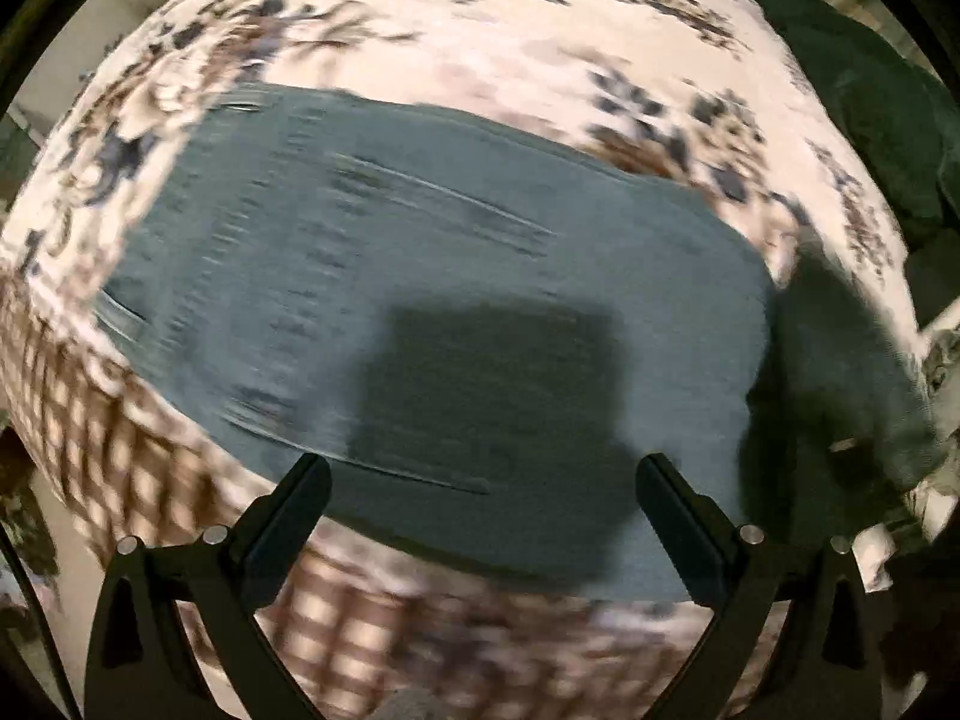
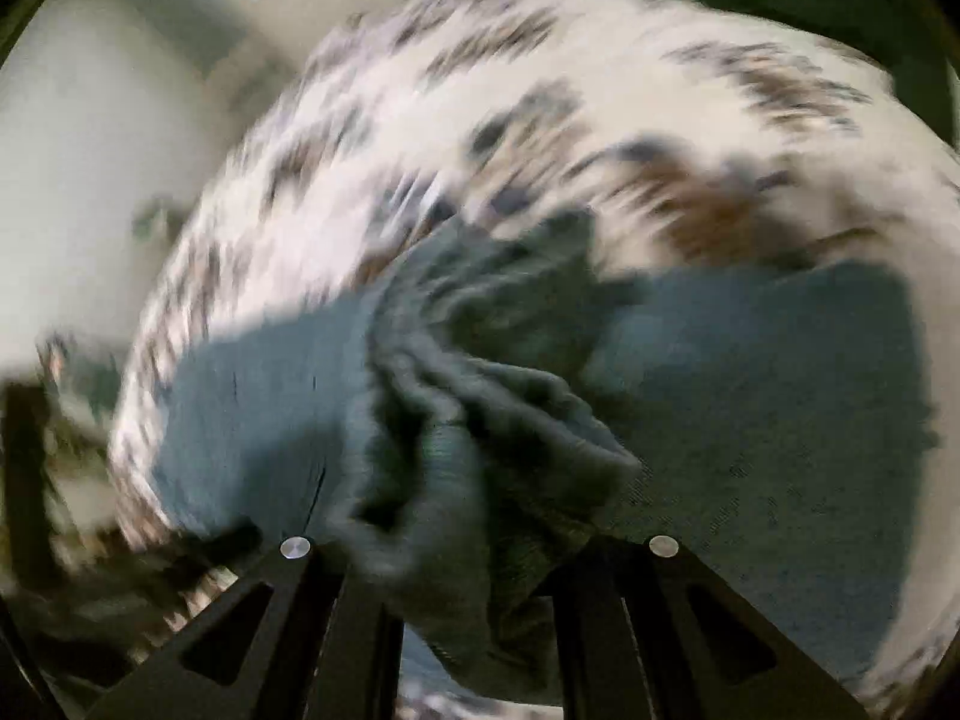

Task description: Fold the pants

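Pants (image 1: 420, 276) partly folded on bedspread (image 1: 480, 30); right gripper (image 2: 474, 540) clamps bunched fabric, left gripper (image 1: 480, 468) gapes wide, empty; final fold remains.

The pants (image 1: 420, 276) are blue-grey denim. The bedspread (image 1: 510, 48) is cream with brown and dark blue flowers. Both tools are black.

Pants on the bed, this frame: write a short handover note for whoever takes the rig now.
Left gripper: open, empty, above the near edge of the pants.
Right gripper: fingers close together on a bunched wad of the pants, lifted off the bedspread.
Pants: blue-grey, mostly flat on the floral bedspread; both views blurred.
Done: one end gathered.
Left: probably carry the held end across, lay it down, smooth it, finish the fold.
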